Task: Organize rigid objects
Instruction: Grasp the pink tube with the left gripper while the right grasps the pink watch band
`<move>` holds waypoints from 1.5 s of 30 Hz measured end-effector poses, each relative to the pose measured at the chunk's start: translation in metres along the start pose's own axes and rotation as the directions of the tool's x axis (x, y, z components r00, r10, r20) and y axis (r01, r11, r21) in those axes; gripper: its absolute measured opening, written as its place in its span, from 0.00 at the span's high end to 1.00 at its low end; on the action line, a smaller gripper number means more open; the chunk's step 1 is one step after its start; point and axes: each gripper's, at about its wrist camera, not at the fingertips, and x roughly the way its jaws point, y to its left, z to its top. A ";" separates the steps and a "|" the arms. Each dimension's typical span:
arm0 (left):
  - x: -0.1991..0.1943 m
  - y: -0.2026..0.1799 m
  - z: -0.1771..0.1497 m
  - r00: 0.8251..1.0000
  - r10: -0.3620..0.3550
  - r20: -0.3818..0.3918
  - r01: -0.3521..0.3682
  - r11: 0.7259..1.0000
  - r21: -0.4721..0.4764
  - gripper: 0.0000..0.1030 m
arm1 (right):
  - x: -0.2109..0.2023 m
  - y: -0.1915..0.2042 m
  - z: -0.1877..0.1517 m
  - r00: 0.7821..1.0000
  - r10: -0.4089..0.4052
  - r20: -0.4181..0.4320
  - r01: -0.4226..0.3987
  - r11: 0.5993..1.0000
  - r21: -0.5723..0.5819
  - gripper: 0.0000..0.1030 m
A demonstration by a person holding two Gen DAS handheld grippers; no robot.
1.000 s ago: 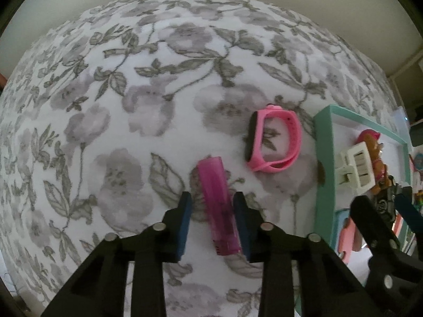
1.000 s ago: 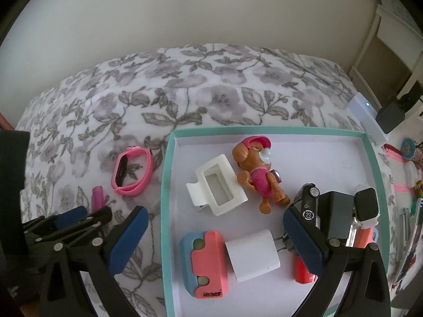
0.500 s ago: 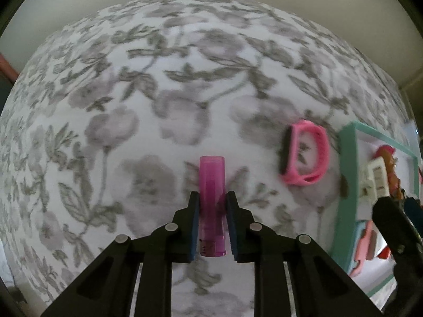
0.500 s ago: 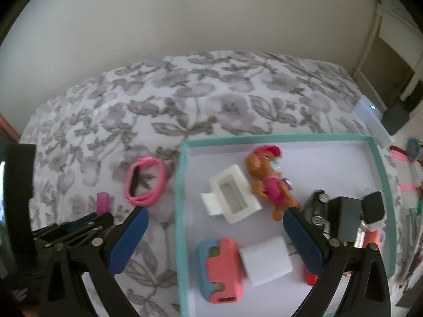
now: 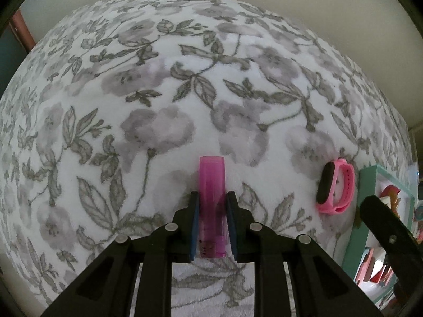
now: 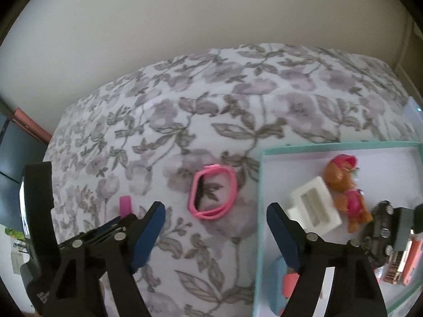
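Observation:
My left gripper (image 5: 211, 198) is shut on a translucent magenta lighter (image 5: 212, 185), which points away over the floral blanket; its tip also shows in the right wrist view (image 6: 125, 205). A pink fitness band (image 5: 336, 190) lies on the blanket to the right, just left of the teal tray's rim (image 5: 366, 182). My right gripper (image 6: 215, 216) is open and empty, hovering with the pink band (image 6: 212, 194) between and beyond its fingers, its right finger over the tray's rim (image 6: 260, 185).
The tray holds a white hair clip (image 6: 313, 206), a toy pup figure (image 6: 346, 187), a black gadget (image 6: 383, 232), a coral item (image 6: 412, 259) and a blue-and-coral case (image 6: 284, 282). The floral blanket (image 5: 158, 92) covers the surface. A wall stands behind.
My left gripper, shut on the lighter half a second ago, has raised it and swung left. My right gripper has moved left, from over the tray to in front of the pink band.

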 end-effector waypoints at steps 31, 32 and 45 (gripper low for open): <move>0.019 0.009 0.021 0.999 0.022 0.037 -0.021 1.000 -0.008 0.80 | 0.058 0.015 0.007 0.991 -0.095 -0.092 0.093 0.995 -0.022 0.47; 0.019 0.007 0.022 0.999 0.028 0.040 -0.028 1.000 -0.002 0.80 | 0.058 0.016 0.007 0.991 -0.097 -0.090 0.096 0.995 -0.023 0.47; 0.020 -0.008 0.011 0.999 0.029 0.030 -0.030 0.999 0.022 0.80 | 0.053 0.018 -0.010 0.991 -0.101 -0.091 0.098 0.994 -0.039 0.51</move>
